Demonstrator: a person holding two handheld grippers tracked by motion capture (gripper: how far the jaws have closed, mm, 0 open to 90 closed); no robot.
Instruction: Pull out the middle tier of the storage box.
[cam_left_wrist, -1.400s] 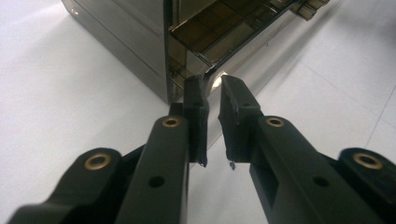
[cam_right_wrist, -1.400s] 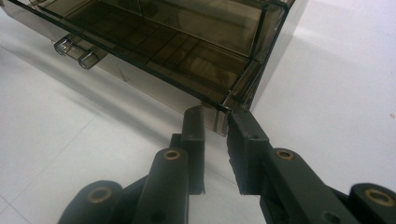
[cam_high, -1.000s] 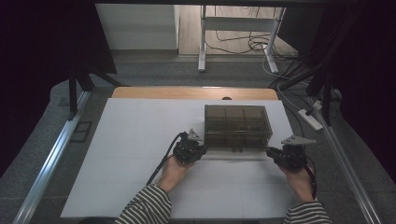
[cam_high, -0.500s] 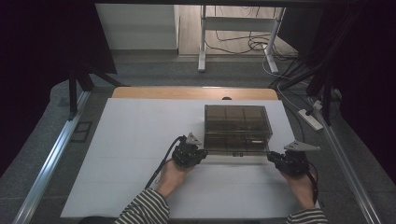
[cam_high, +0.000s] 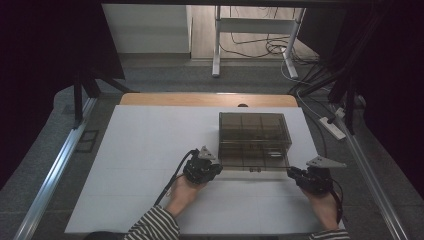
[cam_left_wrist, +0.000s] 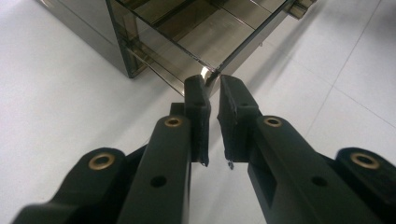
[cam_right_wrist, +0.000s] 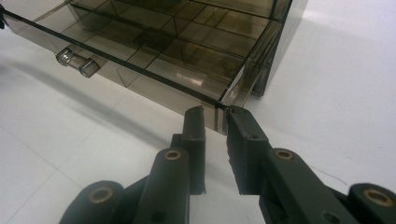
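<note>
A smoked plastic drawer box (cam_high: 254, 141) sits at the bench's (cam_high: 150, 145) three o'clock. Left gripper (cam_high: 216, 170) and right gripper (cam_high: 294, 174) fingers pinch the drawer's front corners; pulling it evenly toward six o'clock likely comes next.

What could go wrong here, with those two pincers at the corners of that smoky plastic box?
1. The left gripper and right gripper each meet only a thin corner edge of the drawer front of the box; such small contact might slip.
2. If one hand pulls harder, the part-open drawer could skew and jam.
3. The box looks light on the smooth white table; it may slide rather than the drawer moving.
</note>
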